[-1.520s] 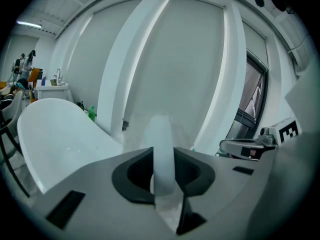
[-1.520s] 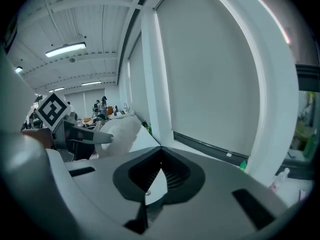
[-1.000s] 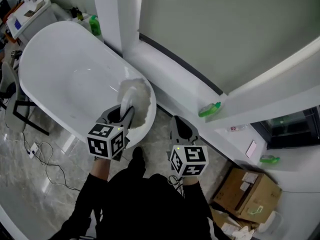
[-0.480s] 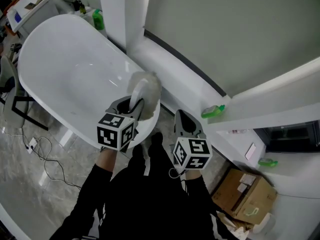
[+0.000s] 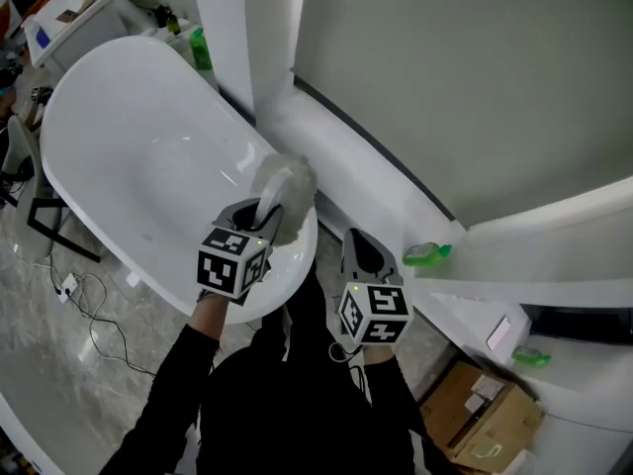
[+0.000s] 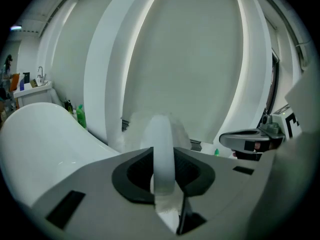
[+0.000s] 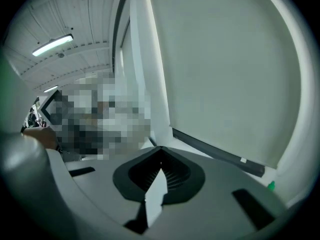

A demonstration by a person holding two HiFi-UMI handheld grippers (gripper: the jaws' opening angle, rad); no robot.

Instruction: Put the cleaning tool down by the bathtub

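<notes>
The cleaning tool [image 5: 285, 181] has a white handle [image 6: 162, 149] and a fluffy white head. My left gripper [image 5: 259, 214] is shut on that handle and holds the tool above the near end of the white bathtub [image 5: 119, 156], with the head over the rim on the wall side. In the left gripper view the handle runs straight up between the two dark pads [image 6: 135, 174]. My right gripper [image 5: 358, 248] hangs to the right, over the floor gap between tub and ledge, shut with nothing in it. The right gripper [image 6: 250, 141] also shows in the left gripper view.
A white ledge [image 5: 376, 196] runs along the wall, with a green bottle [image 5: 427, 254] on it. Another green bottle [image 5: 202, 47] stands by the white pillar [image 5: 242, 38] behind the tub. A cardboard box [image 5: 490, 424] lies at lower right. Cables [image 5: 74, 295] trail on the marble floor at left.
My left gripper has carried the tool a little right and up, from inside the tub's end to above its rim. The right gripper has stayed beside it, shut.
</notes>
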